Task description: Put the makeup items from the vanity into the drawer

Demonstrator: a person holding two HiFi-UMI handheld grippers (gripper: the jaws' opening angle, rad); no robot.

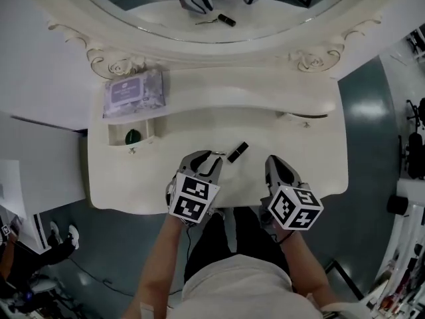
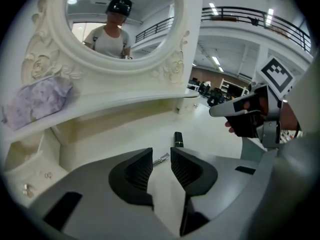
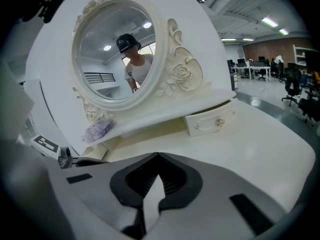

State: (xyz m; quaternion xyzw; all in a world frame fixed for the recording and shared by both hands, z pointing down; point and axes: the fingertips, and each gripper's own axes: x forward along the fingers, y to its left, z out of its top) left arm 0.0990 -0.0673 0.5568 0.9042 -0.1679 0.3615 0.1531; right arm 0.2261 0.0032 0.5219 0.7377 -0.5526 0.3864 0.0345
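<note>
1. Left hand-held gripper (image 1: pixel 211 157) (image 2: pixel 161 156): jaws narrowly apart, empty, above the tabletop (image 1: pixel 292 151).
2. Right hand-held gripper (image 1: pixel 272 161) (image 3: pixel 157 156): jaws together, empty.
3. Black lipstick tube (image 1: pixel 238 151) (image 2: pixel 178 139): lying on the tabletop, just beyond the left jaws.
4. Drawer (image 1: pixel 118 133): open, far left.

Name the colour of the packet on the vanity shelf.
Pale lilac packet; head view shows it best.

The left tool (image 1: pixel 211 158) and the right tool (image 1: pixel 273 161) are smooth, pale grey moulded shells. Black ribbed pads (image 2: pixel 140 170) line their jaws. Each tool carries a white cube (image 1: pixel 194 198) printed with black square markers. The person wears a light grey short-sleeved T-shirt (image 1: pixel 239 288), dark trousers (image 1: pixel 212 244) and a black helmet (image 2: pixel 119 5).
</note>
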